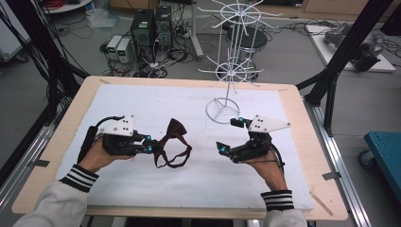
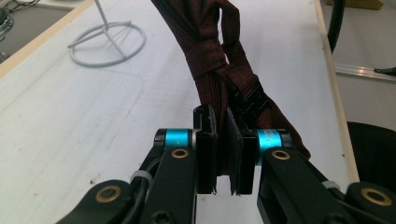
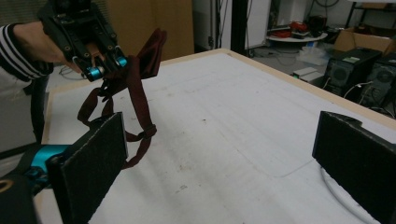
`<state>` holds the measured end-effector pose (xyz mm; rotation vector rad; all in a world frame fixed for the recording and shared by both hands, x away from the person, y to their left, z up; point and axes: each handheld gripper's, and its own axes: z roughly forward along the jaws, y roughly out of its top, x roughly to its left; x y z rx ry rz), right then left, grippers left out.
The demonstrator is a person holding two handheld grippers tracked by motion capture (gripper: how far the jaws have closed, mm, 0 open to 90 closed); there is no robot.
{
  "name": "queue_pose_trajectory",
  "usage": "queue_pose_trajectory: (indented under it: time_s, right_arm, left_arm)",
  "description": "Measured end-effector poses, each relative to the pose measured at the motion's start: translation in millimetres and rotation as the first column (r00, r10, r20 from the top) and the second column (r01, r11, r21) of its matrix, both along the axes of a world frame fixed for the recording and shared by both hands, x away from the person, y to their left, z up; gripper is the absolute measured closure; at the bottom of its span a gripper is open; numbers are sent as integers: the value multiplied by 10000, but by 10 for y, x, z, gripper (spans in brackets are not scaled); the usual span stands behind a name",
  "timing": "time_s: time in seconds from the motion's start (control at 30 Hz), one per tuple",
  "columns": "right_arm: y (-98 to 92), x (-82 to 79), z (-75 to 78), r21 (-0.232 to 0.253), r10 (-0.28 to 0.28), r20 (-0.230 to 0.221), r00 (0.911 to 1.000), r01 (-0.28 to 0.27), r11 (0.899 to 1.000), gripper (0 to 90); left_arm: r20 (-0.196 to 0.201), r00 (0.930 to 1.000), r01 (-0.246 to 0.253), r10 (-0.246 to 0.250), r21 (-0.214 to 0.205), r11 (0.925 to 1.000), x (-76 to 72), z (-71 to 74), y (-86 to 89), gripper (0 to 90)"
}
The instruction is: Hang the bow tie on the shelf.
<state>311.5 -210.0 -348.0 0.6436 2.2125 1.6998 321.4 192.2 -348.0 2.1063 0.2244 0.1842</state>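
Clearly the dark red bow tie (image 1: 173, 142) is a light, limp thing: soft cloth with a thin strap loop hanging slack below the bow, so it will sag and swing from whatever point holds it and will keep no shape of its own. The sensible place to take it is at the tight centre knot or the clasp beside it, where the fabric is bunched and firm (a pinch on a loose wing would likely let it twist and slide).

It hangs over the white mat (image 1: 142, 101), at about nine o'clock from the mat's middle, with the strap trailing toward six o'clock.

The left gripper (image 1: 150, 144) has its jaws pressed nearly together on the tie; in the left gripper view the pads (image 2: 206, 154) clamp the dark cloth just below the knot, next to what looks like a small black clasp.

The right gripper (image 1: 230, 135) sits at roughly three o'clock from the tie, well apart from it, jaws spread wide and holding nothing; the right gripper view shows its two black pads far apart with bare mat between them.

The white wire display stand (image 1: 230, 71) stands at about one o'clock on the mat, its ring base just beyond the right gripper.
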Motion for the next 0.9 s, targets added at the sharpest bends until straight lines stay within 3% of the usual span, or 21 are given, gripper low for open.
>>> queue_pose_trajectory:
  time_s: [0.1, 0.2, 0.37, 0.57, 0.67, 0.9]
  right_arm:
    - [39, 28, 35, -155, 175, -15, 9998, -176, 9997, 25]
    - [100, 91, 114, 136, 740, -448, 9962, -735, 9972, 25]
    - [180, 160, 226, 274, 1125, -559, 9921, -1111, 9934, 25]
    - [314, 245, 341, 14, 1720, -895, 9810, -1726, 9850, 25]
    - [396, 279, 382, -89, 2165, -1088, 9702, -2187, 9757, 40]
    - [504, 302, 395, -418, 2557, -1107, 9604, -2615, 9643, 66]
  left_arm:
    - [151, 9998, 101, -100, -122, 9999, 6, 22, -41, 827]
    - [379, 9980, 519, -507, -308, 9982, 6, 63, -103, 827]
    - [468, 9969, 648, -627, -456, 9969, 17, 74, -174, 826]
    - [631, 9945, 867, -835, -507, 9949, 18, 66, -236, 826]
    - [642, 9941, 910, -876, -526, 9945, 21, 66, -255, 826]
    - [743, 9930, 967, -922, -602, 9935, 30, 67, -304, 826]
